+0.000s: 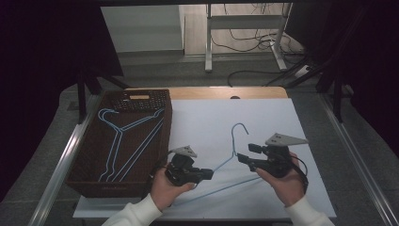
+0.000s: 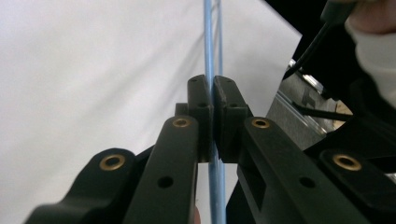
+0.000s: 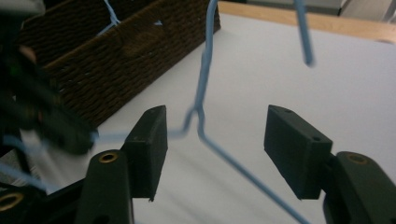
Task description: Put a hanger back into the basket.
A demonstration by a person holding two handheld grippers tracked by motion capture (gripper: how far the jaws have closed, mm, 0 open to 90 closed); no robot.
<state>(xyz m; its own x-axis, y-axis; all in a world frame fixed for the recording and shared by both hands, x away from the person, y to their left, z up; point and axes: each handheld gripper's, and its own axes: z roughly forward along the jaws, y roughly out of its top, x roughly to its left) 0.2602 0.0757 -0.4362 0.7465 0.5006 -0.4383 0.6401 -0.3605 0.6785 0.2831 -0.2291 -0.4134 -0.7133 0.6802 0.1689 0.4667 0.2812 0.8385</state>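
hanger [image 1: 234, 141]: blue coated wire, probably | basket [image 1: 89, 155]: rough wicker | gripper [image 2: 212, 119]: matt plastic

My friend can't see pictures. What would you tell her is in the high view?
A person's two hands hold black grippers over a blue wire hanger on a white table. The left gripper is shut on the hanger's arm, and the right gripper is open near its neck. A brown woven basket at left holds more blue hangers.

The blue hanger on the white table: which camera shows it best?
The high view: there the whole hanger shows, hook up, lying between both claws. The left gripper view gives a bit of wire pinched in the left claw. The right gripper view gives its neck between the open jaws of the right claw.
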